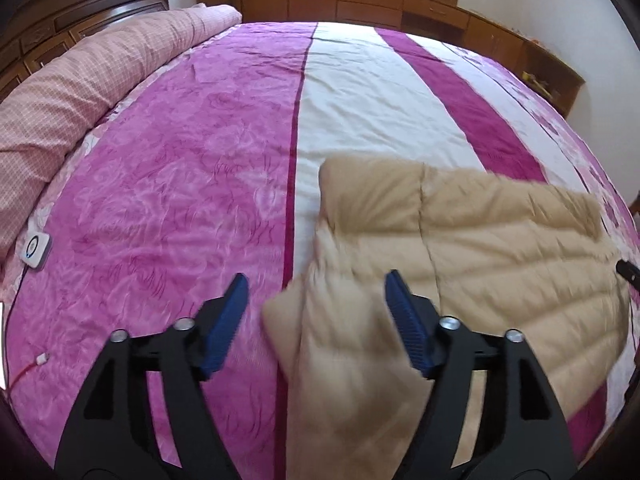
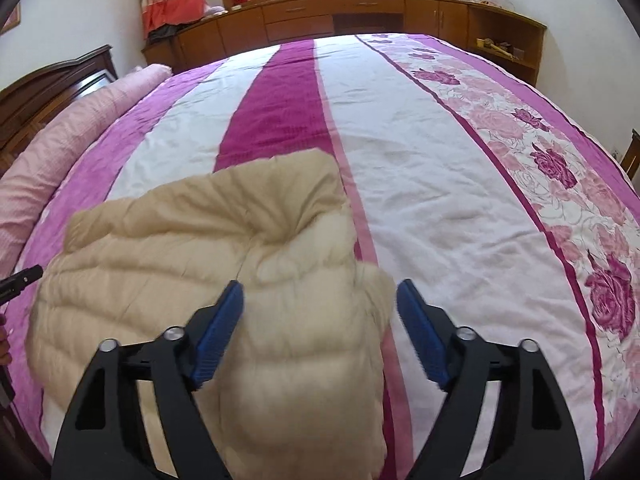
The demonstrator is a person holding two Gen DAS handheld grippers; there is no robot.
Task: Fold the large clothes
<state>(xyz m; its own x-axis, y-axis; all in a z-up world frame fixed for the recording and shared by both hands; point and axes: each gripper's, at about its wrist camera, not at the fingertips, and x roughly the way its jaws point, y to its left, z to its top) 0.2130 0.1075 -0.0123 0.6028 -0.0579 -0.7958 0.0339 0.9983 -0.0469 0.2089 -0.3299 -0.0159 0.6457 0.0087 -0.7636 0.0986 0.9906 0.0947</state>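
A beige quilted padded jacket lies on the bed near its front edge; it also shows in the right wrist view. My left gripper is open above the jacket's left edge, with a fold of beige fabric between its blue fingers, not clamped. My right gripper is open above the jacket's right edge, with a bulge of fabric between its blue fingers. Each gripper's tip shows at the other view's edge.
The bed carries a pink, magenta and white striped floral cover. A rolled pink checked quilt lies along the dark wooden headboard. A small white device with a cable lies at the left. Wooden cabinets line the far wall.
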